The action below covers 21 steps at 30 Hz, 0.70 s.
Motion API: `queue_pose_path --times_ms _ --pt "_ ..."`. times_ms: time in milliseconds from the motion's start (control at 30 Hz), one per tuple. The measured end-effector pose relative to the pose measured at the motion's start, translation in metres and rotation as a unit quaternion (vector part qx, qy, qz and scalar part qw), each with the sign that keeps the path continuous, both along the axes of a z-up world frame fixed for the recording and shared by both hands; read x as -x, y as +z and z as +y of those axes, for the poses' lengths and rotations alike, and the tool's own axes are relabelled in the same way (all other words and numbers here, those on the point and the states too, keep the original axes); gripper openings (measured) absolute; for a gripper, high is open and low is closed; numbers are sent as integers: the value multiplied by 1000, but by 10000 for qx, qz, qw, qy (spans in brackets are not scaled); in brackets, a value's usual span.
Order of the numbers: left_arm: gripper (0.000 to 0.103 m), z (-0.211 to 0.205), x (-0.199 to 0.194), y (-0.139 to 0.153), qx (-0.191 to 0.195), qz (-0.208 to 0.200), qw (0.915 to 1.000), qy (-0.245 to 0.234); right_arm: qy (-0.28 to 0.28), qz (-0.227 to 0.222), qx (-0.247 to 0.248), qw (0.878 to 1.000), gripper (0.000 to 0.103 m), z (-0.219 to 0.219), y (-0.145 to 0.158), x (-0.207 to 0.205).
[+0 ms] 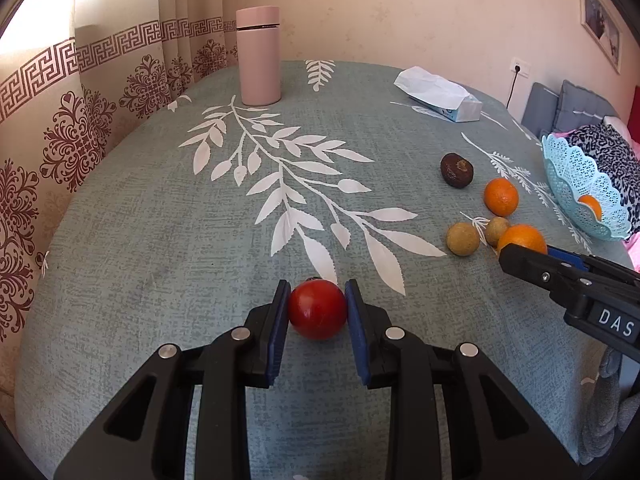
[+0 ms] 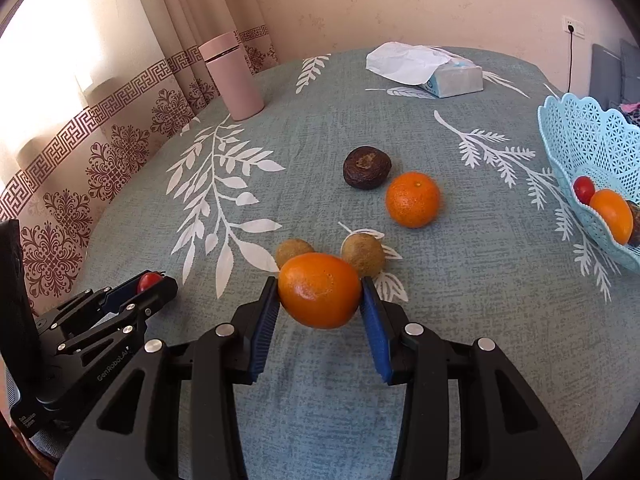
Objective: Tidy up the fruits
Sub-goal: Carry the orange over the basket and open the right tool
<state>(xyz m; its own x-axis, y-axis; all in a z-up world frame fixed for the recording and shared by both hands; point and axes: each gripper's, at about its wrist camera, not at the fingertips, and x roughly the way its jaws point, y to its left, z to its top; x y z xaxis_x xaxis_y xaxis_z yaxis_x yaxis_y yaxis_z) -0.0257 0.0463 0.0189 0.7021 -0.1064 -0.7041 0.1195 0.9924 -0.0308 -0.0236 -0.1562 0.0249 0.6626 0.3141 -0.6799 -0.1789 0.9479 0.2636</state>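
My left gripper (image 1: 318,286) is shut on a small red tomato (image 1: 317,314) just above the grey-green leaf-print tablecloth (image 1: 160,240). My right gripper (image 2: 321,280) is shut on an orange (image 2: 320,292), both blue pads pressing its sides. Behind that orange lie two tan round fruits (image 2: 295,250) (image 2: 363,255). Farther back sit a second orange (image 2: 413,199) and a dark brown fruit (image 2: 367,168). A light blue lattice basket (image 2: 576,132) at the right edge holds an orange (image 2: 610,214) and a small red fruit (image 2: 584,189). In the right wrist view the left gripper (image 2: 156,280) shows at lower left.
A pink flask (image 2: 232,76) stands at the table's far left near the patterned curtain (image 2: 100,140). A tissue pack (image 2: 432,68) lies at the far side. The table edge curves close behind the basket, with a sofa (image 1: 572,108) beyond.
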Motion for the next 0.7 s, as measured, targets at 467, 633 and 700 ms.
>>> queue_pose_path --times_ms 467,633,700 --pt "28 -3 0 -1 -135 7 9999 69 -1411 -447 9 9890 42 -109 26 16" --pt "28 -5 0 -1 -240 2 9997 91 -2001 -636 154 9776 42 -148 32 25" --pt "28 -6 0 -1 -277 3 9996 107 -2235 -652 106 9725 42 -165 33 28"
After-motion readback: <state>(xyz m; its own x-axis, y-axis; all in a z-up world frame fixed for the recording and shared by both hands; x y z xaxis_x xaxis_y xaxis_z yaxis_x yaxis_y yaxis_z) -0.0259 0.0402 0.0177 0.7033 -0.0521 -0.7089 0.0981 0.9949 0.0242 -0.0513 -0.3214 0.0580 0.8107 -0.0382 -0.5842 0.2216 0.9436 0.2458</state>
